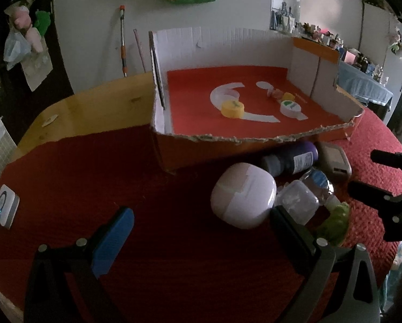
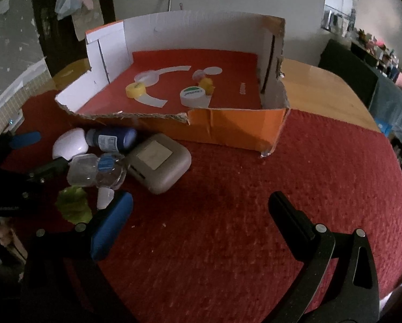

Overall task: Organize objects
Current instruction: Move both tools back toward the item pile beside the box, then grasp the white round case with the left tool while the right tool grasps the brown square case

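Observation:
An orange cardboard box (image 1: 201, 149) (image 2: 235, 127) with a red floor holds a yellow lid (image 1: 232, 109) (image 2: 135, 89), a white lid (image 1: 290, 107) (image 2: 192, 96) and small candies (image 1: 274, 92). In front of it lie a white rounded case (image 1: 242, 195) (image 2: 70, 144), a dark blue bottle (image 1: 292, 161) (image 2: 112, 138), a clear plastic bottle (image 1: 303, 196) (image 2: 98, 172), a grey-brown case (image 1: 335, 161) (image 2: 157, 161) and a green crumpled piece (image 1: 335, 223) (image 2: 73, 204). My left gripper (image 1: 201, 215) is open, just before the white case. My right gripper (image 2: 201, 204) is open and empty over the cloth.
A red cloth (image 2: 227, 242) covers the round wooden table (image 1: 98, 102). A small white device with a cable (image 1: 4, 206) sits at the table's left edge. The right gripper's fingers (image 1: 383, 177) show at the right of the left wrist view.

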`<action>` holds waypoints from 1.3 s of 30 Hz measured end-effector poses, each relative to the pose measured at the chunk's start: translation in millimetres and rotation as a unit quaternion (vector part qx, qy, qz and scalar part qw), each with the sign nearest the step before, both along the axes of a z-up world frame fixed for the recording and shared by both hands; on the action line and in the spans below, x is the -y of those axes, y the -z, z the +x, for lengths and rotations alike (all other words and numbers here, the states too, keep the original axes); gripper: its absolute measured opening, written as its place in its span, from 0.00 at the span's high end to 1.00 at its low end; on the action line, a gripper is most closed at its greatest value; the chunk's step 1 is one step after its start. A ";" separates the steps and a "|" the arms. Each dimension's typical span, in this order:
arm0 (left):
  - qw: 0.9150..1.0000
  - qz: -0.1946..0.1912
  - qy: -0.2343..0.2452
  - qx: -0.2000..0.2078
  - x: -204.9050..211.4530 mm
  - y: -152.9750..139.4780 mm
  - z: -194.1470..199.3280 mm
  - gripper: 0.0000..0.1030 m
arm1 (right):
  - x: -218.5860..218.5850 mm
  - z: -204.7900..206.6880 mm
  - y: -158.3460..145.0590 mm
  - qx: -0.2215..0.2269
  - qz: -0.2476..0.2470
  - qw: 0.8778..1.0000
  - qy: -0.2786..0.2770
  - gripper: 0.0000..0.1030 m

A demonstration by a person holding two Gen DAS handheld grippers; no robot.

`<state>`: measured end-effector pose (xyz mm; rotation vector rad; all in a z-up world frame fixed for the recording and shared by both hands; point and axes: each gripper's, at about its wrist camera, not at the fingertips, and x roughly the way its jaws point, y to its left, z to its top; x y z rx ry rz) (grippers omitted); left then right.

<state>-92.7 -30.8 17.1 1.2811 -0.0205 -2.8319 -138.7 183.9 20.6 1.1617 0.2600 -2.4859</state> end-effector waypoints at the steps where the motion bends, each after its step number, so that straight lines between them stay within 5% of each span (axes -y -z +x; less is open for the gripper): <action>1: 1.000 -0.002 0.001 0.000 -0.6 0.5 -0.2 0.00 | 1.8 -1.0 0.7 0.000 0.002 1.000 -0.003 0.00; 18: 1.000 0.007 0.002 0.024 3.1 2.5 -18.6 0.02 | 19.3 -19.1 8.0 0.011 -0.004 0.999 -0.031 0.10; 22: 0.999 0.028 0.012 0.029 4.0 3.4 -22.0 0.11 | 22.8 -15.5 5.3 0.010 -0.010 0.999 -0.050 0.29; 24: 0.999 0.027 0.015 0.027 2.1 3.1 -21.3 0.15 | 27.0 -13.3 3.6 0.010 -0.015 0.998 -0.064 0.46; 32: 0.998 0.037 0.053 0.021 -9.8 -1.2 -12.8 0.52 | 26.2 -7.5 3.4 0.005 -0.022 0.998 -0.064 0.47; 39: 0.997 0.054 0.046 0.019 -7.7 -3.5 -4.7 0.52 | 19.7 3.2 -4.1 -0.004 -0.036 0.998 -0.056 0.47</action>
